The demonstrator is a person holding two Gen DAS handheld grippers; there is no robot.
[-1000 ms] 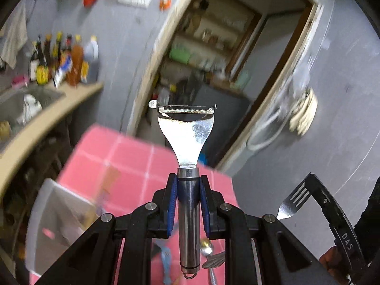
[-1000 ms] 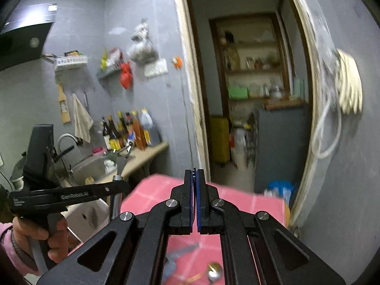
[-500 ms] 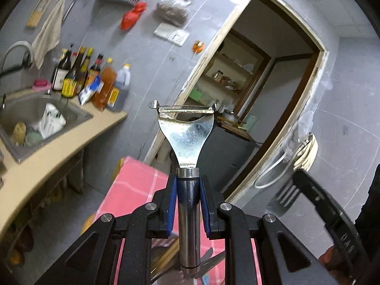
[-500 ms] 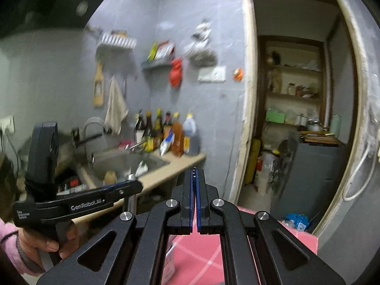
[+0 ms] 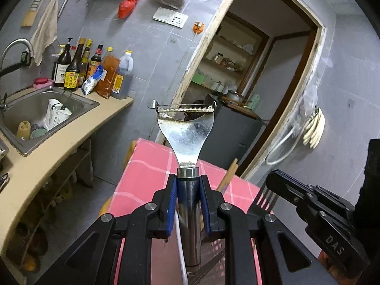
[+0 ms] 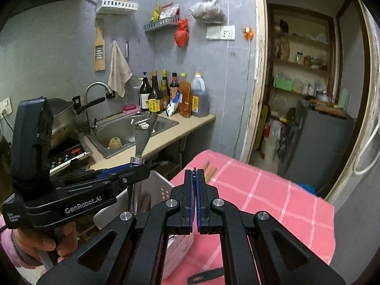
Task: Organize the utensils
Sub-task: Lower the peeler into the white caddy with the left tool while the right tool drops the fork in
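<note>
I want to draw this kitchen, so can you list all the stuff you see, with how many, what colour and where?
Flat steel peeler: one, silver, upright in the left claw.
Metal fork: one, silver, in the right claw.
Pink checked tablecloth: one, pink and white, on the table.
White slotted plastic basket: one, white, at the table's left edge.
Wooden sticks: two, tan, on the cloth's far end.
Steel sink: one, grey, set in the beige counter.
Sauce bottles: several, dark and orange, beside the sink.
Beige cloth: one, hanging on the wall.
Red bag: one, hanging on the wall.
Left claw: black, blue pads.
Right claw: black, shut.
Hand: one, gripping the left handle.
</note>
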